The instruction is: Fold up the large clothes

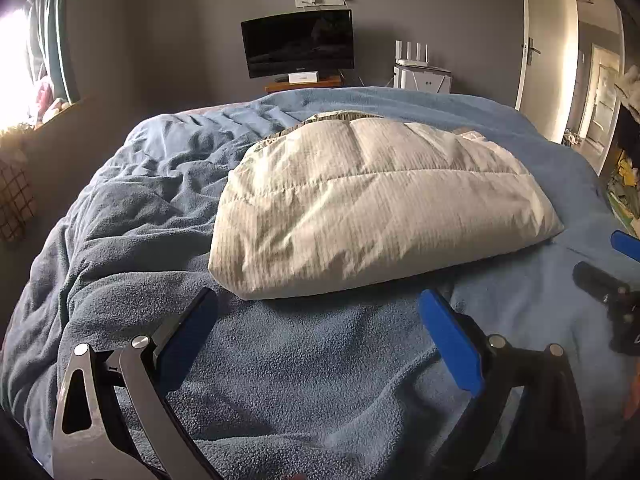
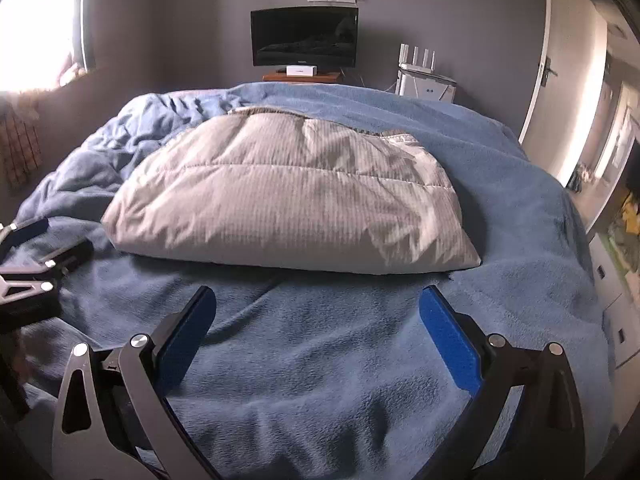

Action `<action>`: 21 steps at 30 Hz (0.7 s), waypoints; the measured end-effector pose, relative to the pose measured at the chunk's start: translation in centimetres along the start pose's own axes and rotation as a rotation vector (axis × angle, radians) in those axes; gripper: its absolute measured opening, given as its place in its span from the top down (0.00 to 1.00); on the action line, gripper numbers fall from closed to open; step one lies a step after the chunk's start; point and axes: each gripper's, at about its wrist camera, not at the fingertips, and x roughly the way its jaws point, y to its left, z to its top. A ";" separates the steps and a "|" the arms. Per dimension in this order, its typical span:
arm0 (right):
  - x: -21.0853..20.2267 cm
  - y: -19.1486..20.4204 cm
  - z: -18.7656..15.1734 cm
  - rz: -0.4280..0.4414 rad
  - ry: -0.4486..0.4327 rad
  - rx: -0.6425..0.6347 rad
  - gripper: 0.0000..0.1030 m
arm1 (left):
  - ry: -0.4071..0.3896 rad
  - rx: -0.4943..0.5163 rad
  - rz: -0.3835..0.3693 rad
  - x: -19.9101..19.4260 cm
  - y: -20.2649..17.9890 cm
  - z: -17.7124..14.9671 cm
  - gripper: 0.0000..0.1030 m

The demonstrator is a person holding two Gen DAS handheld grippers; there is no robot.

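Observation:
A puffy white quilted jacket (image 1: 372, 200) lies folded into a thick bundle on the blue fleece blanket (image 1: 300, 380) of the bed; it also shows in the right wrist view (image 2: 288, 200). My left gripper (image 1: 316, 300) is open and empty, hovering over the blanket just short of the bundle's near edge. My right gripper (image 2: 316, 300) is open and empty, also short of the near edge. The right gripper shows at the right edge of the left wrist view (image 1: 616, 280). The left gripper shows at the left edge of the right wrist view (image 2: 36, 256).
A TV (image 1: 298, 42) on a wooden stand and a white router (image 1: 418, 70) stand against the far wall. A bright window (image 2: 36, 28) is at the left, an open door (image 1: 536, 52) at the right. Rumpled blue bedding (image 1: 160, 168) lies left of the jacket.

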 end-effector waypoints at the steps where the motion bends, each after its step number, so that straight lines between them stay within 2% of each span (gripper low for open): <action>1: 0.1 0.1 -0.1 -0.002 -0.001 -0.002 0.06 | -0.003 -0.007 -0.005 -0.1 0.2 0.0 0.06; 9: 0.9 0.2 -0.5 -0.025 0.007 -0.009 0.06 | 0.033 -0.047 -0.018 0.3 0.8 -0.3 0.06; 21: 1.1 0.2 -0.5 -0.029 0.007 -0.014 0.06 | 0.030 -0.044 -0.016 0.5 0.9 -0.5 0.06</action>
